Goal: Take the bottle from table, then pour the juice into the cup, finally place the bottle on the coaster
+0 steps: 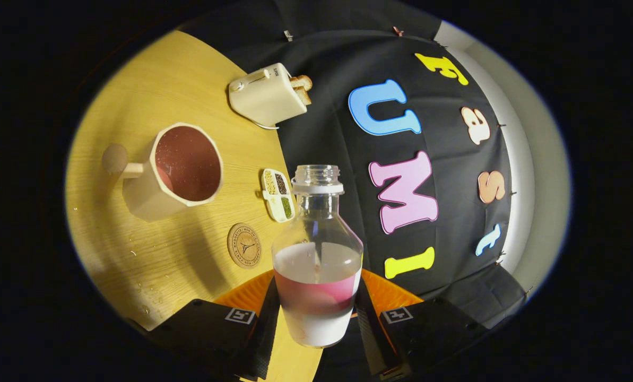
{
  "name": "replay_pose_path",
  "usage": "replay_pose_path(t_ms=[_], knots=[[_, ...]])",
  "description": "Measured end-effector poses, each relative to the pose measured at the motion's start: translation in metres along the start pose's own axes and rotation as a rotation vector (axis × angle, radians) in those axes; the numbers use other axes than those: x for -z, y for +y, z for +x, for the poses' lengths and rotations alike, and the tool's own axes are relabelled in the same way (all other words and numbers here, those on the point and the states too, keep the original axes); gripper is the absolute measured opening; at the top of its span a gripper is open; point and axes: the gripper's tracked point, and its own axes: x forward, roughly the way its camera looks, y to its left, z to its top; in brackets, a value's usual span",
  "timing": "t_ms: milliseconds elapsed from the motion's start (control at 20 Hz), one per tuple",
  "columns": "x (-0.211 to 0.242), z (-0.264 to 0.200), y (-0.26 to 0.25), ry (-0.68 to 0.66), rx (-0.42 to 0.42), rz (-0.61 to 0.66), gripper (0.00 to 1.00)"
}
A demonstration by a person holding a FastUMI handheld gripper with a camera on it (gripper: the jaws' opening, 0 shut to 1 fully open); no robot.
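My gripper (317,307) is shut on a clear glass bottle (317,249) with an open neck and a white collar; both fingers press its lower body. The bottle holds a little pink juice and is lifted off the wooden table (136,95), with the view rolled sideways. A cream cup (181,170) with a handle stands on the table beyond the fingers, filled with dark pink juice. A round cork coaster (244,245) lies bare on the table between the cup and the bottle, just ahead of one finger.
A cream toaster (267,95) with toast in it stands near the table's edge by the black cloth wall. A small divided dish (278,195) of seeds lies between the coaster and the toaster. Water drops dot the table near the fingers.
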Motion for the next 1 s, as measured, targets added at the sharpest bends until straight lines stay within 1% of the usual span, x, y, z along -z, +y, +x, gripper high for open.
replay_pose_path(t_ms=[250, 400, 600, 1000], knots=[[-0.008, 0.000, 0.013, -0.027, -0.024, -0.084, 0.71], [-0.005, 0.001, 0.025, -0.009, -0.054, -0.119, 0.71], [-0.003, 0.004, 0.028, 0.011, -0.045, -0.218, 0.71], [0.000, 0.009, 0.031, 0.028, -0.058, -0.269, 0.71]])
